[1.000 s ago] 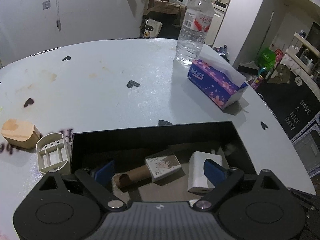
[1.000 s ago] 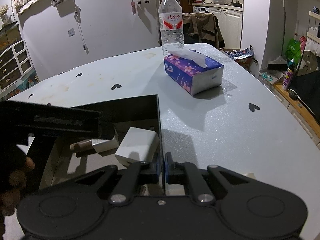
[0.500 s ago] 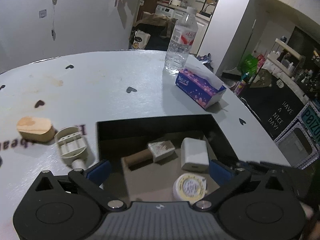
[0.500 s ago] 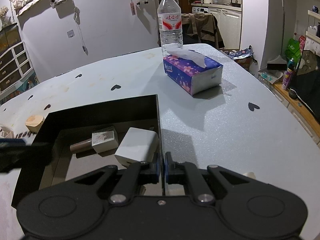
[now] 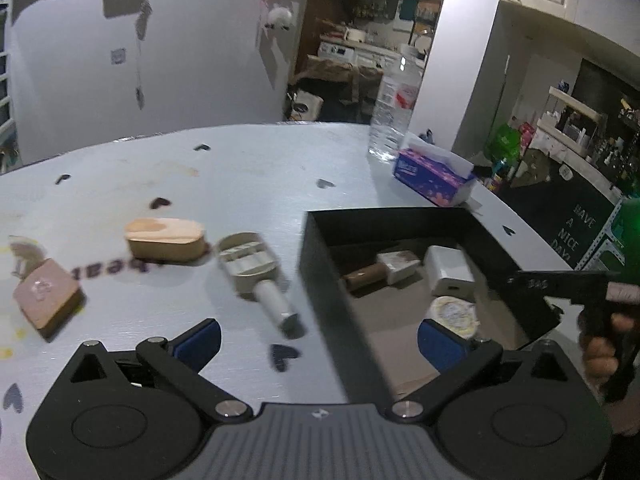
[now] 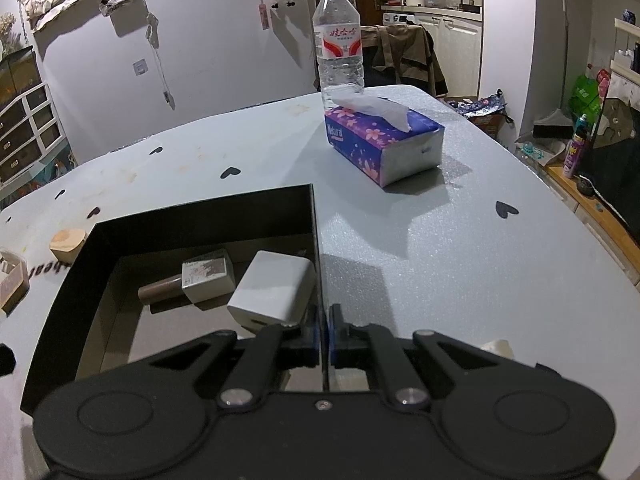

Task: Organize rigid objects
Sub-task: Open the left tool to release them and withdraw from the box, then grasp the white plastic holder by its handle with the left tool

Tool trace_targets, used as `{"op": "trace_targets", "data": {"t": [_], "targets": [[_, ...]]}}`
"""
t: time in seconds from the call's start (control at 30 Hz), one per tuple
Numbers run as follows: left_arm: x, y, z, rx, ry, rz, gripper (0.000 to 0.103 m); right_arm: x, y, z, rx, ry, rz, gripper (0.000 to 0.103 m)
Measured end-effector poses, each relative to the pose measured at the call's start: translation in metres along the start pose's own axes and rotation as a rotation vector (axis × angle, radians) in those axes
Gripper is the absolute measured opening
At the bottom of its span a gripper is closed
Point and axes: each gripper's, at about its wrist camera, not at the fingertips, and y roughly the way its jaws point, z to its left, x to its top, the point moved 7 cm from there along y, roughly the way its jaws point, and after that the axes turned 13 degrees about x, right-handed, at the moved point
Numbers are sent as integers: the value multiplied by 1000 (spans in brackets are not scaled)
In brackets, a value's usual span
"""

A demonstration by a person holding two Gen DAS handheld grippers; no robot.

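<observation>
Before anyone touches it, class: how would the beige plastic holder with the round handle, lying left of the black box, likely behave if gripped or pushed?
The beige plastic holder looks moulded and ribbed, so probably stiff and light. Its round handle might let it pivot or roll a little if nudged sideways, though the flat, wide body should resist. The smooth plastic could slip in the left gripper's open jaws unless they close on the body.
</observation>
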Motion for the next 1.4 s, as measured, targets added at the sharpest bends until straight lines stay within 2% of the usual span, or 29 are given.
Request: {"op": "trace_targets", "data": {"t": [0.23,0.37,0.5,0.6,0.73,0.8,1.0,1.1,1.13,1.17,1.3,1.4], "targets": [[-11,11,44,60,-63,-40,101,-1,-1,1,-8,0,-4,4],[-5,26,53,77,-65,-75,93,0,0,2,-18,-2,-2,4],[6,49,52,43,-85,-71,92,0,0,2,-22,1,1,4],[13,71,44,28,-56,-49,88,0,0,3,-25,1,4,4],[16,95,35,12,-21,-18,88,0,1,3,-29,1,6,4],[20,102,34,-13,-38,-14,88,0,1,3,-30,-1,6,4],[30,114,35,-44,-37,-43,87,0,1,3,-30,-3,6,4],[28,119,39,-93,-67,-24,76,0,1,2,-27,-1,5,4],[27,120,40,-93,-62,-12,68,0,1,2,-27,-2,6,4],[25,121,41,-86,-45,-19,64,0,2,2,-28,-2,6,4],[20,117,40,-72,33,-40,55,0,2,2,-27,-1,5,4],[18,114,44,-67,43,-38,53,0,2,2,-26,-1,6,4]]}}
